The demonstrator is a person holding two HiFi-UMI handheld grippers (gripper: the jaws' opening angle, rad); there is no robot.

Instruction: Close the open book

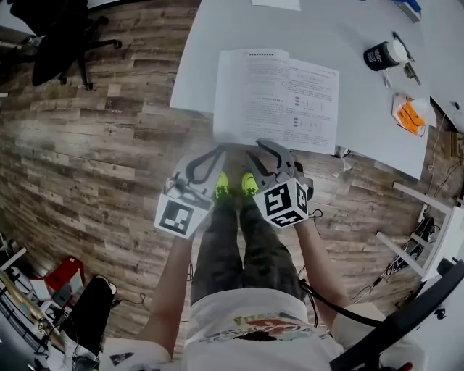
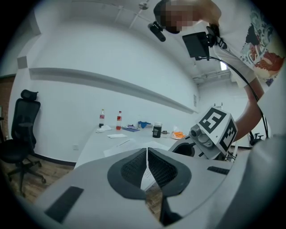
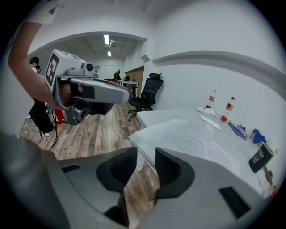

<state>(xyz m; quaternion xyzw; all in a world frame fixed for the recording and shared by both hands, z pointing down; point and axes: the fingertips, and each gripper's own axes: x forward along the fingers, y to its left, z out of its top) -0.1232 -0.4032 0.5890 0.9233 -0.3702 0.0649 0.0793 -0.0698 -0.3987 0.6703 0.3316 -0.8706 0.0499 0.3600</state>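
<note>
A white table [image 1: 217, 29] stood on a wood-plank floor [image 1: 94, 145]. On it lay an open book [image 1: 279, 98], its near edge jutting past the table's front edge. To the book's right sat a black cup [image 1: 383, 55] and an orange packet [image 1: 408, 114]. Farther back lay a paper sheet [image 1: 277, 3], and two red-labelled bottles [image 2: 102, 119] stood upright.

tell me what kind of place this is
Most likely an office or workroom: a long white table with an open book on it, a black swivel chair on a wood-look floor, and strip lights on the ceiling.
</note>
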